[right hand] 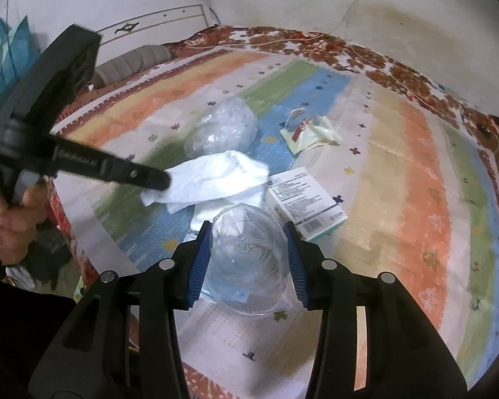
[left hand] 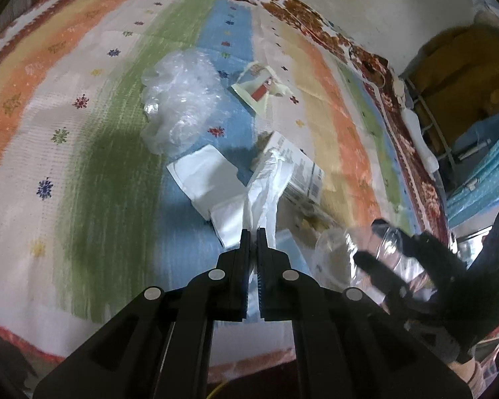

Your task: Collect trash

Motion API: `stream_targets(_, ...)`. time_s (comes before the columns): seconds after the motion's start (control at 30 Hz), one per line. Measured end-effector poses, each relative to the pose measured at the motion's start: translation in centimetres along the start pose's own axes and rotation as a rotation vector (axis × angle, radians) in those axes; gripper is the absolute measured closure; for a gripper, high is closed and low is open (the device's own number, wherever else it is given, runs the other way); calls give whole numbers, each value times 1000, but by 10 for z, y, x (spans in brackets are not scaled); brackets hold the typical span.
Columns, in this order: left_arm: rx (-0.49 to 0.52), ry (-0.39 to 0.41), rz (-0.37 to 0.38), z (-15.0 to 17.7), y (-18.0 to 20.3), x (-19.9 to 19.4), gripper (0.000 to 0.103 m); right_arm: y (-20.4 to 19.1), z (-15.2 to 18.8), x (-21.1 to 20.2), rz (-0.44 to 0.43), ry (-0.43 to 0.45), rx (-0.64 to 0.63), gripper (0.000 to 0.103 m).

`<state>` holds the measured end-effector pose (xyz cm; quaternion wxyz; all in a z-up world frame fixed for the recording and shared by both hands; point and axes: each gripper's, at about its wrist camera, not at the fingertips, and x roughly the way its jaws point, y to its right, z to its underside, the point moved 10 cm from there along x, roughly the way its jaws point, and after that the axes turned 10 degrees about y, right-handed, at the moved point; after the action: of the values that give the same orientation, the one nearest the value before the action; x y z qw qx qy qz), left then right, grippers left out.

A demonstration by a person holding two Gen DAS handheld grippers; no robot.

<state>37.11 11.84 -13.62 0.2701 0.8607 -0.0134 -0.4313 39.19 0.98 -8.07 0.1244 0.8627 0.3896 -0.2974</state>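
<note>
Showing the left wrist view: left hand-held gripper (left hand: 253, 232) clenched on a white tissue (left hand: 261, 196) mid-bed, over a white paper (left hand: 204, 174); carton (left hand: 299, 169), clear bag (left hand: 183, 99) and torn wrapper (left hand: 259, 86) lie toward the far edge. Right wrist view: right hand-held gripper (right hand: 248, 232) grasping a clear plastic bottle (right hand: 248, 259). Collection appears under way; next, both loads need carrying off, no bin visible
</note>
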Motion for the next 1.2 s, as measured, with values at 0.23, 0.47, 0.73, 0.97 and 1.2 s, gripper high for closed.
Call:
stream_targets(0.23, -7, 20, 12, 8, 20, -29, 100, 2, -5, -32, 16, 36, 55, 63)
stream_targets(0.47, 2, 80, 47, 16, 43, -63, 100, 0, -7, -74, 16, 94, 121, 63)
stream_targets(0.73, 37, 130, 69, 48, 64, -97, 100, -4, -3, -110, 47, 143, 119, 63)
stream_targets(0.97, 85, 162, 57, 73, 72, -117, 100, -12, 1, -144, 52, 194, 160, 63)
stream_targets(1.2, 82, 175, 98, 97, 78, -133, 100, -34, 22, -159, 44, 177, 177, 63)
